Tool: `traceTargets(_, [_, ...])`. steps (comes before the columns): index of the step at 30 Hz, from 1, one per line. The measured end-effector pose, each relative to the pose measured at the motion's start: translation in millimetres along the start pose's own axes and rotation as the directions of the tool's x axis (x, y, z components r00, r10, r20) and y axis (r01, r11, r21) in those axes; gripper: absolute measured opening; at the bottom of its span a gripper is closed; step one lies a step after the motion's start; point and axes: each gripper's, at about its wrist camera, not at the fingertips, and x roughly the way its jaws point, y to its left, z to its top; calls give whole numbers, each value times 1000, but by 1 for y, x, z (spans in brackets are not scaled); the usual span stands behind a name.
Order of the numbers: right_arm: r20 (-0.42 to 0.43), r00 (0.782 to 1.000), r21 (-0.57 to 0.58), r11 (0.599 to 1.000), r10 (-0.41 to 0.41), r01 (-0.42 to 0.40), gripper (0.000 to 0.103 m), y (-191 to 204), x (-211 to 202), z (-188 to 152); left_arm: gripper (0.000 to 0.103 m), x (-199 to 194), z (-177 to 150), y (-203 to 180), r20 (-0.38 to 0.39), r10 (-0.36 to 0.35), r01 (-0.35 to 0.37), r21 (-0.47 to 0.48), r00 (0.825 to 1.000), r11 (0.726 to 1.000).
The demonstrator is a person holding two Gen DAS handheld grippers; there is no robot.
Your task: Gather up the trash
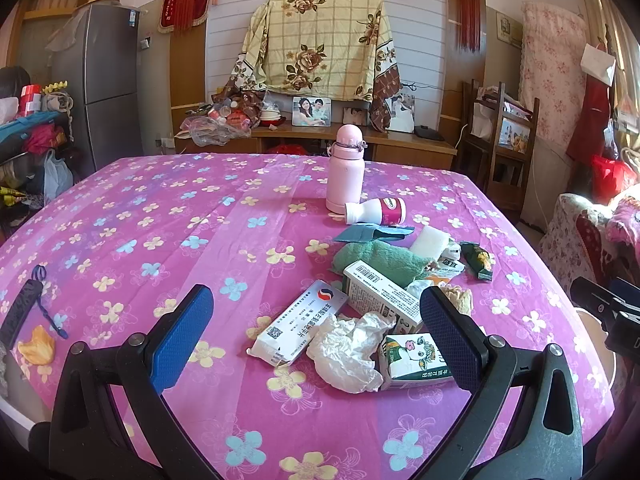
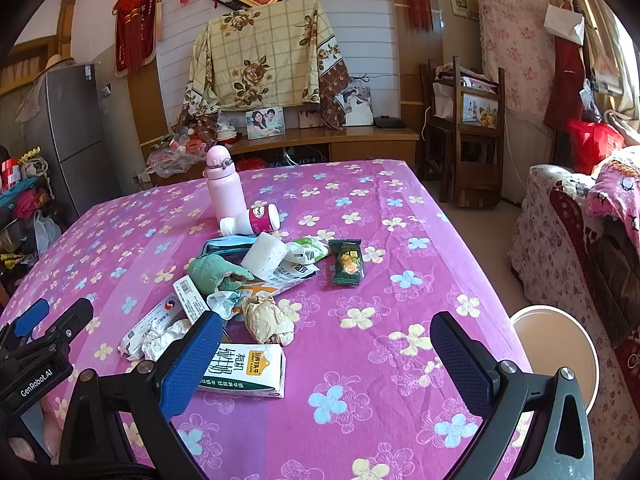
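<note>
Pink and magenta everywhere I look, with scraps of white and green ahead of my tools.

My left gripper [image 1: 316, 334] and right gripper [image 2: 326, 354] both show bright blue dimpled pads on black frames. Under them spreads a magenta cloth table cover [image 2: 360, 216] banded in paler pink and printed with cream and sky-blue flowers. Between my left pads lies a crumpled white tissue [image 1: 348, 354]; far ahead stands a pale pink lidded flask [image 1: 345, 168]. Ahead of my right tool sits a dark green snack wrapper [image 2: 346, 262] with an orange picture.
</note>
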Motion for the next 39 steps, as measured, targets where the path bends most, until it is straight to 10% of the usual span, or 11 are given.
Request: traceTargets(39, [-89, 996, -22, 1000, -8, 6, 103, 5, 21, 11, 103, 9, -7, 3, -72, 40, -39, 17, 997, 999])
